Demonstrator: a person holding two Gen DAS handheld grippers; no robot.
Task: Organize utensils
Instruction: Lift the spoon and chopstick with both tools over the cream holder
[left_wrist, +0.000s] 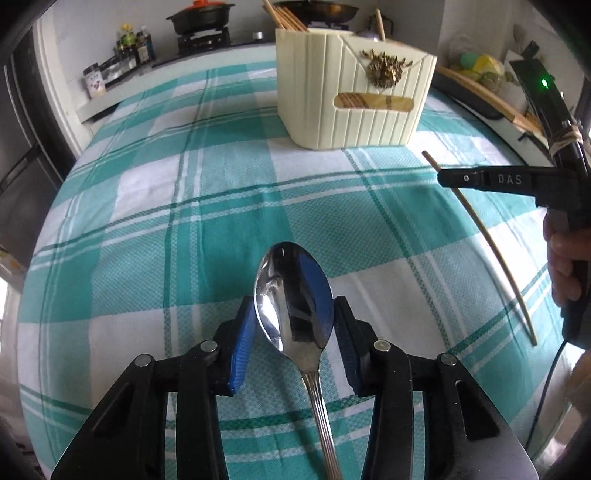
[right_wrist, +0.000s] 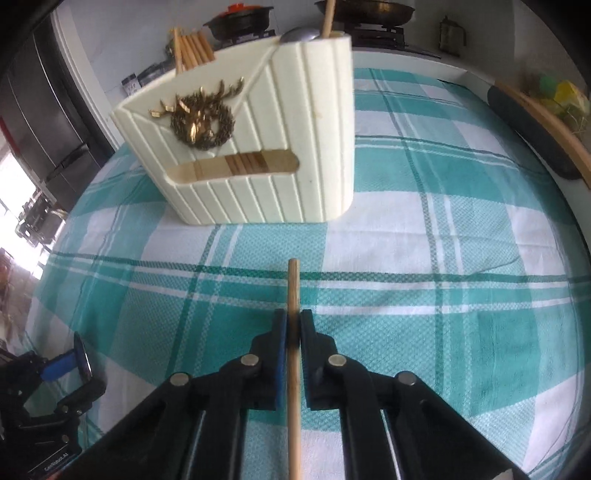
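- Nearest to the left wrist camera, the left gripper has its blue pads on both sides of the bowl of a metal spoon; the pads seem to touch the bowl's edges, so the gripper looks clamped on it.
- The spoon's handle runs back toward the camera between the black fingers, and its bowl points forward over the green and white checked cloth.
- In the right wrist view, the right gripper is closed tight on a single wooden chopstick, which passes between the pads and sticks out in front of them.
- From the left camera the same chopstick appears as a long thin stick, held by the right gripper above the cloth.
- A cream ribbed utensil holder stands upright on the cloth, ahead of both grippers, with a gold wreath ornament on its front.
- More chopsticks stand in the holder's left compartment; a round metal piece and one wooden stick show at the right one.
- Behind the table a stove with a black pot is visible.
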